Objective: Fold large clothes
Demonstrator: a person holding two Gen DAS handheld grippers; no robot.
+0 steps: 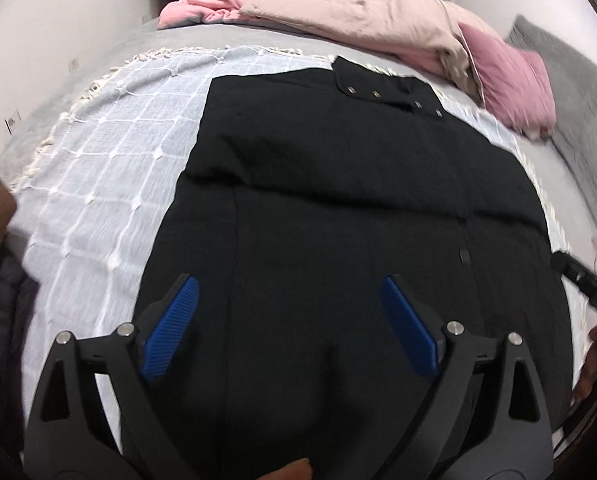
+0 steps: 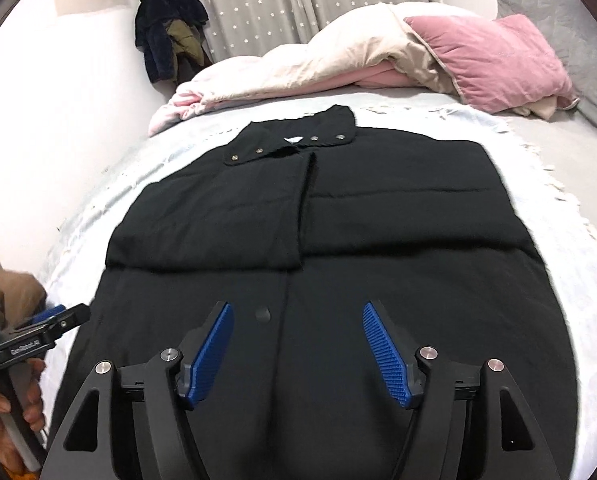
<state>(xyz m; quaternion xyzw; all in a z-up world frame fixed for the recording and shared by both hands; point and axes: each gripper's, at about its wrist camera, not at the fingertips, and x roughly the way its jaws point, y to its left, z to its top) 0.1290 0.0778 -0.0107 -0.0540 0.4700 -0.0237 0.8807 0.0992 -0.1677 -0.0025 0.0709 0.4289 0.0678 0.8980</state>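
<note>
A large black padded coat (image 1: 338, 184) lies flat on the bed, collar with metal snaps at the far end. It also shows in the right wrist view (image 2: 338, 220), with both sides folded in over the upper body and meeting at a centre line. My left gripper (image 1: 290, 292) is open and empty, hovering over the coat's near hem. My right gripper (image 2: 298, 316) is open and empty over the near hem too. The left gripper also shows at the left edge of the right wrist view (image 2: 54, 322). The right gripper's tip shows at the right edge of the left wrist view (image 1: 578, 276).
A light blue checked throw with a white fringe (image 1: 98, 152) lies under the coat. A crumpled beige and pink duvet (image 2: 318, 64) and a pink pillow (image 2: 490, 56) lie at the bed's far end. Dark clothes (image 2: 170, 32) hang by the curtain. A grey cushion (image 2: 558, 20) leans at the far right.
</note>
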